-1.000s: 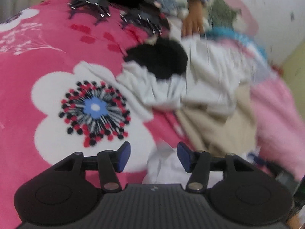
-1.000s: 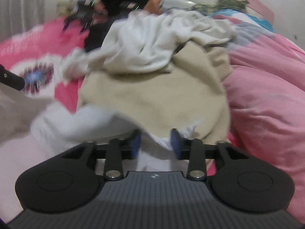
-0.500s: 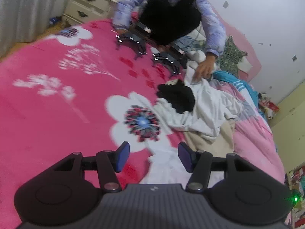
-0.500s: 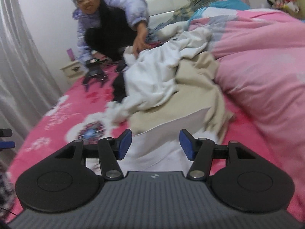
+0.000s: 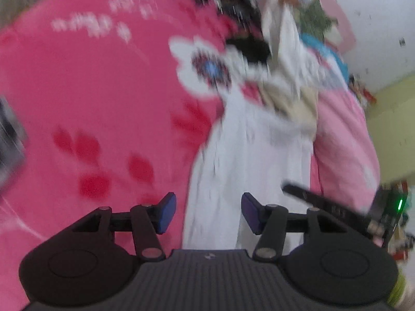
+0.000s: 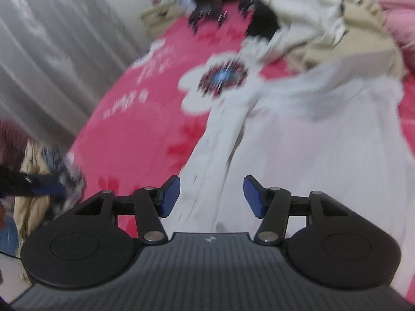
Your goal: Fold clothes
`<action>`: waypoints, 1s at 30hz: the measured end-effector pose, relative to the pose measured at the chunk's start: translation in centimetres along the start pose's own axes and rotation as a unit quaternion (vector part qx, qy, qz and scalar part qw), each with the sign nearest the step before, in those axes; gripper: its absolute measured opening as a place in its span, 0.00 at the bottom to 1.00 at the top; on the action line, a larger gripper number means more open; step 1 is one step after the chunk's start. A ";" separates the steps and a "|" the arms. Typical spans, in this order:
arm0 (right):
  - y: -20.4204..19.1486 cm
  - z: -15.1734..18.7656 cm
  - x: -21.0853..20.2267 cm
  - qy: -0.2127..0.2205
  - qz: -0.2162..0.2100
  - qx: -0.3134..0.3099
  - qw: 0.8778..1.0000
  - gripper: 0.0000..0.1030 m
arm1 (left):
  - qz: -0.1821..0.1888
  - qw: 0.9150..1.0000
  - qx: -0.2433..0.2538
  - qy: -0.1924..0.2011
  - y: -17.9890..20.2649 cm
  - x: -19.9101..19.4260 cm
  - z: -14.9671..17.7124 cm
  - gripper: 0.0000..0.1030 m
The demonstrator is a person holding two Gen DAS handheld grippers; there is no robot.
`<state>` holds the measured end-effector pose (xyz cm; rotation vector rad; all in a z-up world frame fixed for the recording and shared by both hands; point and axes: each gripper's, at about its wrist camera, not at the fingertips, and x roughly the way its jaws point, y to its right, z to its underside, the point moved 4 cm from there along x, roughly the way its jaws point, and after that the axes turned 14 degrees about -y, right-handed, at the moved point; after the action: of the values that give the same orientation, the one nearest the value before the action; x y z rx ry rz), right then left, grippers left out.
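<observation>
Although both views are smeared by motion blur, the layout reads: a white garment lies stretched along the bed on a pink floral blanket, running from a heap of white and beige clothes toward the cameras. The left gripper sits above the garment's near end, its 2 blue fingers spread apart with nothing between them. The right gripper is likewise over the white cloth, fingers spread and empty. A pale pink quilt borders the garment on the right. Grey curtains hang beyond the bed.
</observation>
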<state>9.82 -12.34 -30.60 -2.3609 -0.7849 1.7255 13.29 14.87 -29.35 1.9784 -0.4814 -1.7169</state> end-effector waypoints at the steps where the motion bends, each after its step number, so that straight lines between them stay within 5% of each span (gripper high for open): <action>1: -0.8 0.4 0.7 -0.014 -0.002 -0.004 1.000 0.49 | -0.004 1.000 0.004 -0.015 0.1 1.3 0.8 0.50; 4: -2.5 1.1 2.5 -0.047 -0.001 -0.022 0.999 0.41 | -0.012 0.998 0.033 -0.055 0.7 4.9 3.1 0.48; 8: -3.7 1.2 4.6 -0.076 -0.002 -0.040 0.996 0.31 | -0.067 0.990 0.089 -0.083 2.0 7.9 5.9 0.40; 10: -4.2 0.8 5.9 -0.089 -0.010 -0.045 0.995 0.27 | -0.083 0.988 0.100 -0.089 2.0 8.5 6.9 0.29; 15: -4.7 0.5 9.0 -0.114 -0.002 -0.053 0.992 0.21 | -0.080 0.988 0.097 -0.091 1.7 8.6 8.8 0.13; 19: -4.2 0.6 11.0 -0.134 0.015 -0.043 0.990 0.05 | -0.081 0.987 0.112 -0.087 2.2 8.7 10.1 0.05; 30: -6.2 1.7 11.5 -0.173 0.000 -0.058 0.983 0.10 | -0.067 0.984 0.146 -0.075 3.4 8.5 12.3 0.02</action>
<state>8.75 -1.99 -38.70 -2.1529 -0.9560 2.1813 2.57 5.82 -35.69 2.1320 -0.7007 -1.9845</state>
